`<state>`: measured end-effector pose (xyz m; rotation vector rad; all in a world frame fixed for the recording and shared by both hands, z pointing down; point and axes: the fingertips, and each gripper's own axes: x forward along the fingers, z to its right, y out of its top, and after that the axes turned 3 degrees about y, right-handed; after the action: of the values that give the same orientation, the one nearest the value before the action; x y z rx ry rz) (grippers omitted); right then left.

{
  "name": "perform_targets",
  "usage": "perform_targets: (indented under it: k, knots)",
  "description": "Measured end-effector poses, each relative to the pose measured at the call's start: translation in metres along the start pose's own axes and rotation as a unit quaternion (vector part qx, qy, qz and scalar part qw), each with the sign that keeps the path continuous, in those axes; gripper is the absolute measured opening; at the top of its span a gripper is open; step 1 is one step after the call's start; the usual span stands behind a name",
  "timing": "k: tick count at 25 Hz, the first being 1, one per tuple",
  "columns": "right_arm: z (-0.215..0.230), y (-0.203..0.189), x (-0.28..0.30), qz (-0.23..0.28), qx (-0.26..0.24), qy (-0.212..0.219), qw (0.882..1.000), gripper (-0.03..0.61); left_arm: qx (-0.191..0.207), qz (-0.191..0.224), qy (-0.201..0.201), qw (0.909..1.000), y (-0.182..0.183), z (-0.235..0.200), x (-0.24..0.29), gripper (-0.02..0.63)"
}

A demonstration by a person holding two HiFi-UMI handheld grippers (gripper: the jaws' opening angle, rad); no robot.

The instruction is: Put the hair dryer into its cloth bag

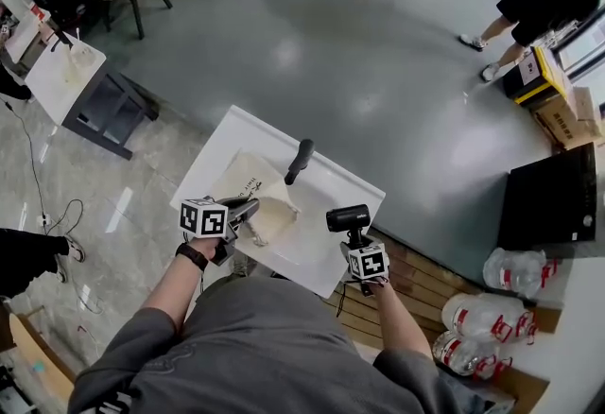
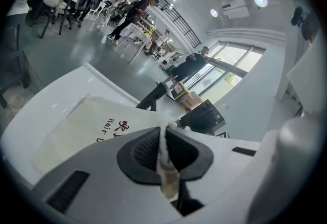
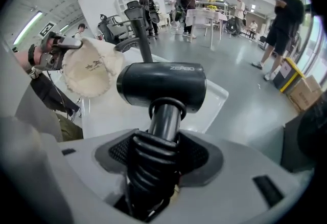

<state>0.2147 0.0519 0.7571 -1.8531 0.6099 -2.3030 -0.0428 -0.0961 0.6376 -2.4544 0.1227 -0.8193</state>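
The right gripper (image 3: 156,161) has its fingers (image 3: 200,155) closed on the ribbed foot of the hair dryer's (image 3: 162,85) handle. It holds the dryer clear above the near right corner of the white surface (image 1: 331,185). The handle runs straight out along the fingers, and the barrel sits crosswise at its far end.

The left gripper (image 2: 164,138) has its fingers clamped shut on a pinch of cream fabric at the edge of the cloth bag (image 2: 87,126). The rest of the bag lies across the surface beyond it.

In the head view the bag is at about 9 o'clock from the dryer, near but apart. In the right gripper view the gathered, ruffled end of the bag hangs at 10 o'clock from the barrel. I cannot tell whether the mouth gapes wide enough.

The right hand carries the load, so the coming move is probably a swing toward 9 o'clock. To go in, the dryer likely needs turning so one end leads.
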Motion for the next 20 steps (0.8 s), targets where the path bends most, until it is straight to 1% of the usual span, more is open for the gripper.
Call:
perform_targets:
  k: [5,11,16,20]
  knots:
    - [-0.020,0.003,-0.003,-0.014,-0.045,0.021,0.999,0.242,-0.001,0.000,-0.003,1.0000,0.000,0.002,0.005,0.021]
    - [-0.058,0.017,0.001,-0.017,-0.095,0.049,0.994,0.242,-0.001,0.001,-0.002,1.0000,0.001,0.001,0.006,0.021]
    - [-0.095,0.033,0.004,-0.020,-0.147,0.071,0.986,0.242,-0.001,0.001,0.000,1.0000,0.001,0.001,0.008,0.021]
    - [-0.118,0.043,0.009,-0.020,-0.191,0.082,0.978,0.242,-0.004,0.004,-0.010,0.9999,0.003,0.008,0.011,0.021]
